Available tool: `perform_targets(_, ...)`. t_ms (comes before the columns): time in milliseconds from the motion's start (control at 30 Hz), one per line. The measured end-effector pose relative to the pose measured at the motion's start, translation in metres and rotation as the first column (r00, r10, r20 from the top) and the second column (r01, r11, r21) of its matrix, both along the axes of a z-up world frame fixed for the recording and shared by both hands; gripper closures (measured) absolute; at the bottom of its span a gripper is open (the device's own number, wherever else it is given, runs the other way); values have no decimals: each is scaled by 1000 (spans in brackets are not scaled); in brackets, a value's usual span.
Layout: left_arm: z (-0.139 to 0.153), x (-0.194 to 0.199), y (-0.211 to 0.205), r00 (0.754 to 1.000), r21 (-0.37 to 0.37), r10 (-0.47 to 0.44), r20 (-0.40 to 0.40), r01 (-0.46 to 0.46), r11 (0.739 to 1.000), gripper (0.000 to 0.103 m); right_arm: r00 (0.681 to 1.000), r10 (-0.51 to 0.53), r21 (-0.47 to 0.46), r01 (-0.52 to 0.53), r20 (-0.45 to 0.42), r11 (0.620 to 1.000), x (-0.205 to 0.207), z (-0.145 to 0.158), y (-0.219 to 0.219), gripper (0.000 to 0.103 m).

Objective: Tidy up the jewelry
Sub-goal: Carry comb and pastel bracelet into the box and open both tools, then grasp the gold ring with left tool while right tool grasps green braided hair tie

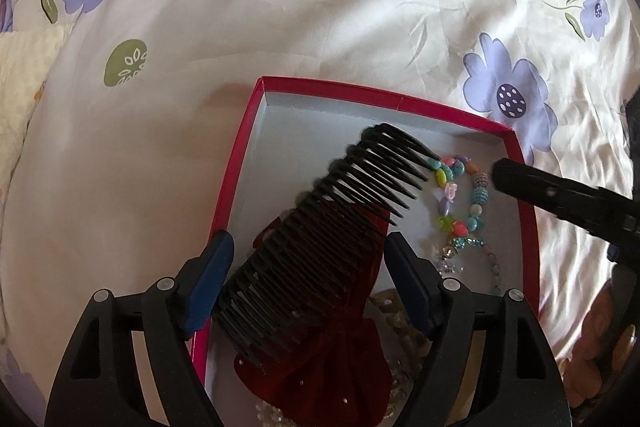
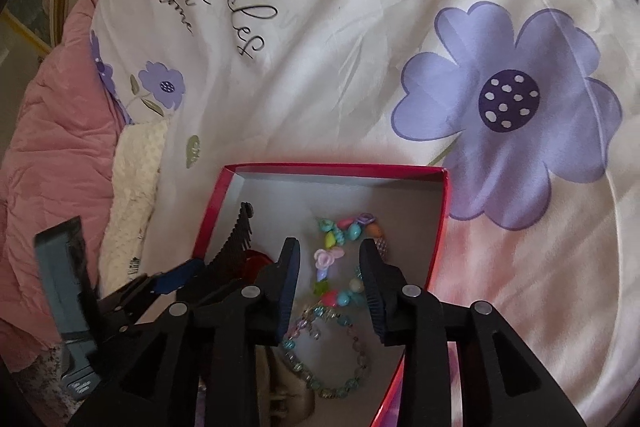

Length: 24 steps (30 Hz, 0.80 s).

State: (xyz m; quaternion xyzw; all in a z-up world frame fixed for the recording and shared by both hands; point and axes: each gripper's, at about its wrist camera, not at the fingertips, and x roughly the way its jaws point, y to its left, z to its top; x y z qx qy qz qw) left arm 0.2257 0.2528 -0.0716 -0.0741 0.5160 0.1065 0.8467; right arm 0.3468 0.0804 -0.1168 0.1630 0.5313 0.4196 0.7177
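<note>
A red-rimmed box (image 1: 256,115) with a pale inside lies on the bed sheet. A black hair comb (image 1: 320,239) lies tilted between the fingers of my open left gripper (image 1: 308,279), over a red bow (image 1: 332,359); neither pad touches it. A colourful bead bracelet (image 1: 460,195) and a clear bead bracelet (image 1: 472,259) lie in the box. My right gripper (image 2: 330,291) is open above the colourful bracelet (image 2: 344,231) and the clear bracelet (image 2: 328,347). Its finger (image 1: 560,199) shows in the left wrist view. The comb (image 2: 236,243) and box rim (image 2: 336,169) show in the right wrist view.
The white sheet (image 2: 320,47) has purple flowers and black script. A pink quilt (image 2: 52,155) and a cream knitted cloth (image 2: 132,195) lie at the left. A beige chain (image 1: 396,311) lies under the bow in the box.
</note>
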Motion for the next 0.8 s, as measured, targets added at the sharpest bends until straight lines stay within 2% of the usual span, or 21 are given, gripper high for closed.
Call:
perform_targets(67, 3, -2, -1, 1000, -4, 1, 8, -1, 1000, 20, 1000, -8, 15, 8, 3, 1000, -3, 5, -8, 60)
perform_targets(133, 5, -3, -1, 1000, -17, 2, 9, -2, 1000, 16, 1000, -17, 33, 17, 6, 999, -7, 11, -19, 59)
perform_targets(533, 1, -13, -3, 1000, -23, 23, -7, -24, 999, 16, 998, -61, 68, 60, 8, 996, -37, 28, -73, 58)
perform_targets(667, 12, -25, -2, 999, -36, 35, 20, -34, 999, 15, 997, -76, 79, 75, 19, 994, -51, 33, -99, 57)
perform_targets(800, 29, -47, -1, 996, -101, 64, 70, -57, 993, 15, 992, -128, 81, 126, 22, 989, -62, 36, -135, 54)
